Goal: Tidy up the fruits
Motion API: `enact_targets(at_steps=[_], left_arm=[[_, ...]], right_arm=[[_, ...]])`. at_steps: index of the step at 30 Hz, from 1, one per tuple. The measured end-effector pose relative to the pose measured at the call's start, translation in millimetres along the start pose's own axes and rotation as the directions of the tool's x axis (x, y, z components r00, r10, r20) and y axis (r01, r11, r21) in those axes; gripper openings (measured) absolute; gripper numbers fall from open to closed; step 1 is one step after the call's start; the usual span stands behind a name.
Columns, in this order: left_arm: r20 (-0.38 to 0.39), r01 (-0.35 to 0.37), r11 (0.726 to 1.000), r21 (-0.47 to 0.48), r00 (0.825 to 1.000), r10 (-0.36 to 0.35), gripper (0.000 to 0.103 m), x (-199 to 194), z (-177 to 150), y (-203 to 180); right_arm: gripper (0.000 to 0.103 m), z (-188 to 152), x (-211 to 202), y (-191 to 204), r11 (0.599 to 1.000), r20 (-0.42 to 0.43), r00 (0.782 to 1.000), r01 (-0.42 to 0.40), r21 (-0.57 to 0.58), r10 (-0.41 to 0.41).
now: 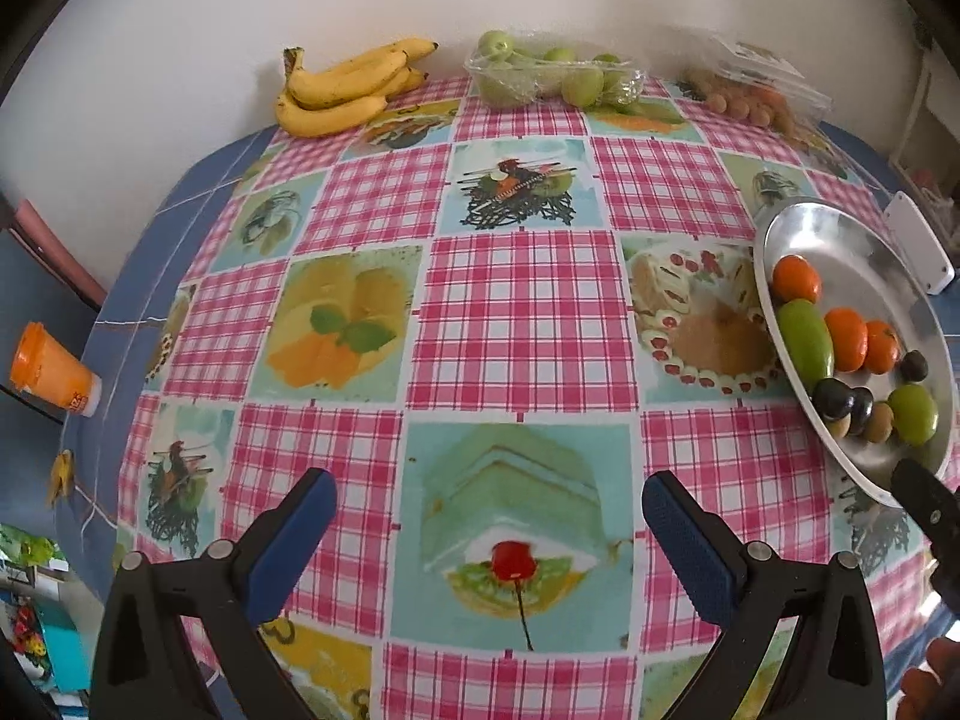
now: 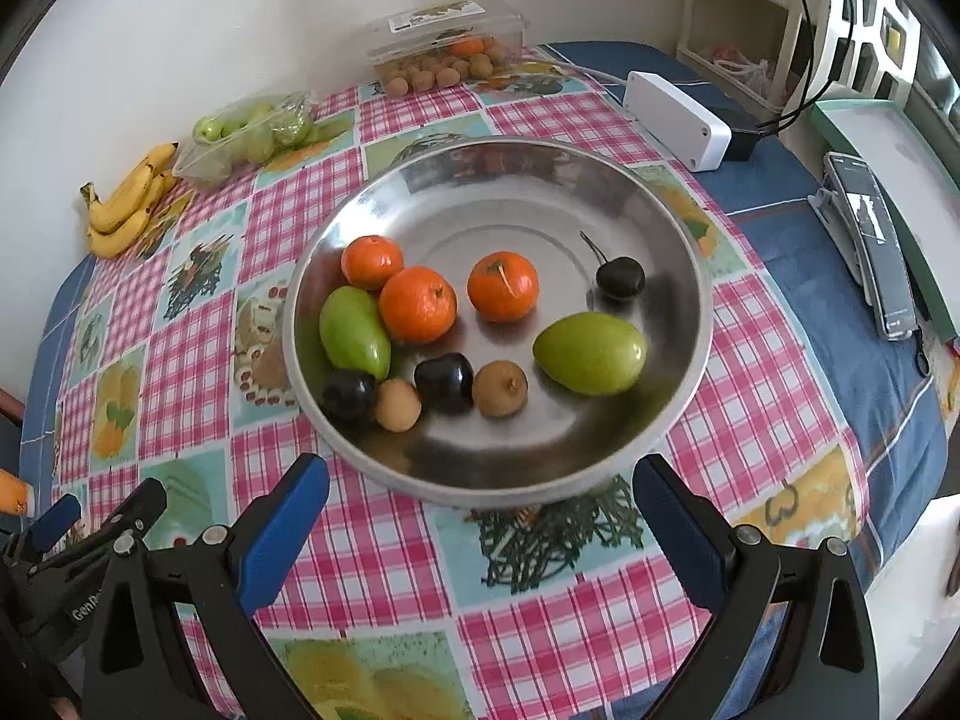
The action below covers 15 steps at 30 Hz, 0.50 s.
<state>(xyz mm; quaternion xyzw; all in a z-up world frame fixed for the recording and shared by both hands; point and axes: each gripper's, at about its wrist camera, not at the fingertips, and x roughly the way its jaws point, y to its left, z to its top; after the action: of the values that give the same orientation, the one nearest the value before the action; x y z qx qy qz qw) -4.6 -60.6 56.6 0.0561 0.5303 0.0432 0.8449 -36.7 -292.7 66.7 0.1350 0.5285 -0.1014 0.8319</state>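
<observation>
A round metal plate point(image 2: 510, 180) stands on the checked tablecloth just beyond my right gripper point(image 2: 480, 498), which is open and holds nothing. The plate carries three oranges point(image 2: 503, 286), two green fruits point(image 2: 591, 352), dark plums point(image 2: 444, 382) and small brown fruits point(image 2: 500, 388). In the left wrist view the same plate point(image 1: 840, 240) lies at the right edge. My left gripper point(image 1: 489, 513) hovers open over the bare cloth, left of the plate. Bananas point(image 1: 342, 87), a clear tray of green fruit point(image 1: 552, 75) and a clear box of brown fruit point(image 1: 756, 90) line the far wall.
A white box point(image 2: 678, 120) with a cable and a phone on a stand point(image 2: 870, 240) sit on the blue cloth to the right. An orange cup point(image 1: 51, 369) stands off the table's left edge. The wall closes the far side.
</observation>
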Motion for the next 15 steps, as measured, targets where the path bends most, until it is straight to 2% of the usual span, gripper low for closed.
enact_targets(at_steps=[10,15], left_arm=[[0.019,0.030,1.000,-0.008,0.999,-0.030,0.103,-18.7,-9.8,3.9],[0.027,0.017,1.000,-0.004,0.999,-0.017,0.103,-25.3,-13.1,3.7]], right_arm=[[0.101,-15.9,-13.4,-2.5,1.000,0.030,1.000,-0.006,-0.010,0.007],[0.101,-20.1,-18.8,-1.6,1.000,0.042,0.999,-0.008,-0.019,0.009]])
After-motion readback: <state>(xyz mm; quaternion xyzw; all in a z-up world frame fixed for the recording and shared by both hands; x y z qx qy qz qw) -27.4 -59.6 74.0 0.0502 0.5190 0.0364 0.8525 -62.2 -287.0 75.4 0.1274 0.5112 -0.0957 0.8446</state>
